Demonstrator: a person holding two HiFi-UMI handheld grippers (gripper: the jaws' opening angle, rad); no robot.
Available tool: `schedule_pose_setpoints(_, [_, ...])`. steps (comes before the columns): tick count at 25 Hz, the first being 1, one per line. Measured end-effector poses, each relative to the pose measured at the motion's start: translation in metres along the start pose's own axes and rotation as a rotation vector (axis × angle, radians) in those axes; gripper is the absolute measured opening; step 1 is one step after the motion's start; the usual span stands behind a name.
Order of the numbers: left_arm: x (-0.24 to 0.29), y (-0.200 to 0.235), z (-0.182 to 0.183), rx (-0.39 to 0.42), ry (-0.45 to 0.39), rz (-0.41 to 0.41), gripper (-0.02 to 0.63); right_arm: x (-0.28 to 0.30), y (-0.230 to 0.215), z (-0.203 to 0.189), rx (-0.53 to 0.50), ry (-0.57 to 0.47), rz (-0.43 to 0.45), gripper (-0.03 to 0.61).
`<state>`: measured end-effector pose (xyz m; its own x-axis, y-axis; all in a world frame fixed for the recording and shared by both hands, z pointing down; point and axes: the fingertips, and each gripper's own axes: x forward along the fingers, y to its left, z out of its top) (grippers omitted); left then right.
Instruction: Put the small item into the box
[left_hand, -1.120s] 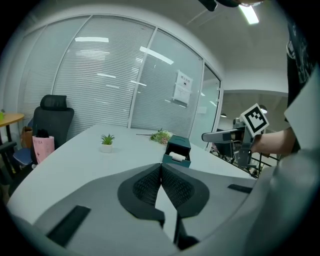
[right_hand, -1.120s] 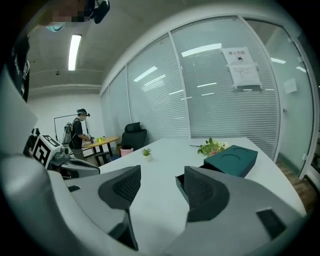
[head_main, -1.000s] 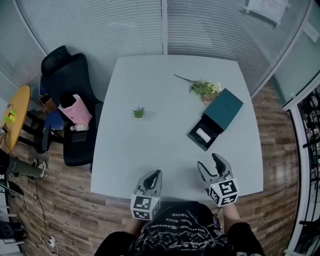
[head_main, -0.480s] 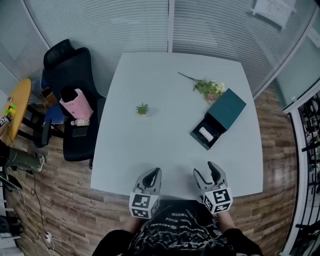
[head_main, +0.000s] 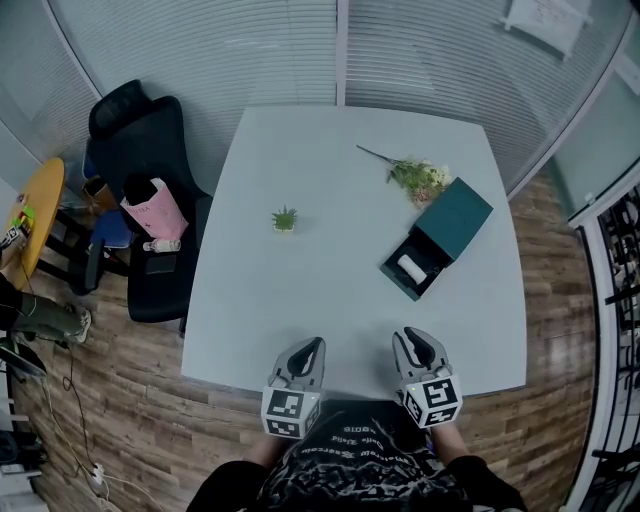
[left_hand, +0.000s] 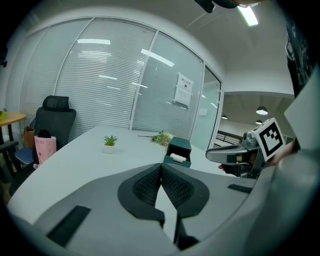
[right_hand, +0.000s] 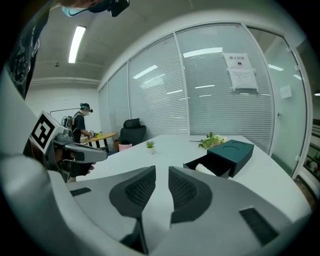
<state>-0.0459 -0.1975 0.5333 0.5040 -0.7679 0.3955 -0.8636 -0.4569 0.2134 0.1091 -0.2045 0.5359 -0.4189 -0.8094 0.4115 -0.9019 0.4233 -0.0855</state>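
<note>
You hold both tools low and close in front of your torso, side by side and apart, each pointing forward, away from you. Your grey plastic left gripper (head_main: 306, 349), with black ribbed pads, has its jaws brought together: the pads meet at the tips and nothing is caught between them. Your matching grey right gripper (head_main: 420, 338) is closing its jaws at this moment (a narrow gap shows between the pads), and that gap holds nothing. The left marker cube (head_main: 283, 413), white with black squares, and the right marker cube (head_main: 433, 397) sit at the rear ends, nearest your chest.
</note>
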Motion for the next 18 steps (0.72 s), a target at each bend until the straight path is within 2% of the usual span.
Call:
schedule_pose_setpoints(3, [0.0, -0.001, 0.0, 0.002, 0.0, 0.004, 0.018, 0.0, 0.002, 0.001, 0.007, -0.006, 0.014, 0.011])
schedule_pose_setpoints(8, [0.002, -0.002, -0.002, -0.003, 0.005, 0.011, 0.018, 0.001, 0.012, 0.002, 0.029, -0.01, 0.091, 0.009])
schedule_pose_setpoints(12, [0.003, -0.005, -0.003, 0.003, 0.007, 0.01, 0.018, 0.002, 0.012, 0.0, -0.018, 0.012, 0.094, 0.009])
schedule_pose_setpoints(18, [0.006, -0.006, -0.006, 0.005, 0.008, 0.005, 0.018, 0.002, 0.019, -0.005, -0.024, 0.024, 0.137, 0.009])
